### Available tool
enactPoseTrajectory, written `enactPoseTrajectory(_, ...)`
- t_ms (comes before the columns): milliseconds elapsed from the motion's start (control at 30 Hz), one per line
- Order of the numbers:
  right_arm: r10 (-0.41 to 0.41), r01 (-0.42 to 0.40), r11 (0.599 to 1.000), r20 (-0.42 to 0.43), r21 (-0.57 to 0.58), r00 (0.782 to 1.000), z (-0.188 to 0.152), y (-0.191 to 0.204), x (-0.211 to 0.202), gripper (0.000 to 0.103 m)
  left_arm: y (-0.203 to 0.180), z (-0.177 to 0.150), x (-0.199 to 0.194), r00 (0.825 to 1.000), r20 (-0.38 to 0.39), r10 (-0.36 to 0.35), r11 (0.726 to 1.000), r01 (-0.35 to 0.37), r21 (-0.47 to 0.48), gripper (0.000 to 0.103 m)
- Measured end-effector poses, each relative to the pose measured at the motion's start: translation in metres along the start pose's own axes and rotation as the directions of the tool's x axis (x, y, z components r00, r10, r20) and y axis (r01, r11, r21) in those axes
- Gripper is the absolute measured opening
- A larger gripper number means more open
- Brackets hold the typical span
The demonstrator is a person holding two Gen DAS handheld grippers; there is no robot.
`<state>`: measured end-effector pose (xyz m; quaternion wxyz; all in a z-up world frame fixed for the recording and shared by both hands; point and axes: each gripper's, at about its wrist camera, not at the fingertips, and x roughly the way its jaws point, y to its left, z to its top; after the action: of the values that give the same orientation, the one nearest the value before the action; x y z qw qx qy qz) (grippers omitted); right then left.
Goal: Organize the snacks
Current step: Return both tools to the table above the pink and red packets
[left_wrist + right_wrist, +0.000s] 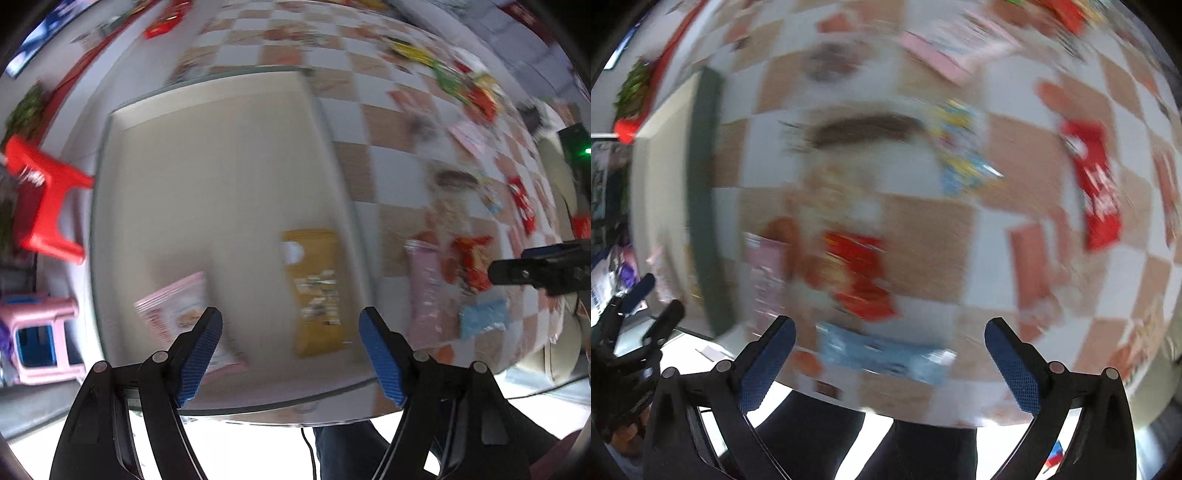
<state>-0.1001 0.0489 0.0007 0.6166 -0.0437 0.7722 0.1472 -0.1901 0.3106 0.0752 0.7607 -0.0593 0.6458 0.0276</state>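
In the left wrist view a shallow cream tray [221, 155] lies on a checked tablecloth. A yellow snack packet [317, 291] and a pink packet [181, 317] lie in its near part. My left gripper [291, 328] is open and empty above the tray's near edge. In the blurred right wrist view my right gripper [890, 339] is open and empty above a red packet [860, 280] and a light blue packet [882, 354]. A pink packet [764, 273] lies to their left, by the tray's dark rim [705, 206].
More packets lie on the cloth: a red one [1097, 188], a multicoloured one [960, 147], a brown one [864, 129], and several at the far right [465, 85]. A red stool [44, 195] and a pink stool [40, 339] stand left of the table.
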Motion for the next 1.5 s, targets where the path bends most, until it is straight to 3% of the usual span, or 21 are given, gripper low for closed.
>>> enactPoseTrajectory(167,-0.077,0.075,0.993,-0.025,-0.094,0.997,-0.025,-0.009,0.011,0.103,-0.046,0.004,0.004,0.998,-0.02,-0.055,0.991,0.057,0.123,0.08)
enactPoseTrajectory(300,-0.149,0.141,0.964,-0.019,-0.226,0.989,-0.05,-0.003,0.018,0.103,-0.079,0.013,0.018,0.994,-0.067,-0.083,0.98,0.093,0.174,0.08)
enactPoseTrajectory(400,-0.195,0.185,0.927,0.002,-0.326,0.981,-0.063,0.003,0.022,0.103,-0.097,0.016,0.034,0.993,-0.1,-0.064,0.975,0.084,0.205,0.081)
enactPoseTrajectory(600,-0.276,0.26,0.823,0.046,-0.505,0.96,-0.085,0.036,0.043,0.103,-0.114,0.02,0.06,0.984,-0.175,-0.043,0.979,0.076,0.187,0.081)
enactPoseTrajectory(700,-0.267,0.259,0.815,0.06,-0.518,0.962,-0.08,0.05,0.05,0.103,-0.109,0.023,0.071,0.981,-0.192,-0.011,0.988,0.04,0.149,0.081)
enactPoseTrajectory(833,-0.249,0.251,0.825,0.073,-0.505,0.966,-0.066,0.058,0.056,0.103,-0.099,0.025,0.072,0.983,-0.185,-0.011,0.994,0.031,0.107,0.081)
enactPoseTrajectory(900,-0.224,0.223,0.859,0.055,-0.461,0.973,-0.056,0.052,0.055,0.103,-0.098,0.026,0.072,0.983,-0.185,0.011,0.994,0.01,0.113,0.081)
enactPoseTrajectory(1000,-0.212,0.212,0.934,0.031,-0.288,0.977,-0.031,0.028,0.04,0.103,-0.1,0.025,0.073,0.983,-0.182,0.035,0.993,-0.013,0.121,0.081)
enactPoseTrajectory(1100,-0.175,0.173,0.981,-0.018,-0.083,0.984,-0.023,-0.012,0.033,0.103,-0.104,0.028,0.074,0.983,-0.177,0.053,0.991,-0.03,0.13,0.082)
enactPoseTrajectory(1233,-0.132,0.133,0.991,-0.04,0.026,0.99,-0.026,-0.042,0.025,0.103,-0.101,0.028,0.075,0.983,-0.177,0.051,0.993,-0.031,0.115,0.085)
enactPoseTrajectory(1500,-0.162,0.156,0.986,0.106,0.061,0.981,-0.002,-0.076,-0.019,0.103,-0.102,0.028,0.079,0.983,-0.175,0.055,0.994,-0.037,0.104,0.089)
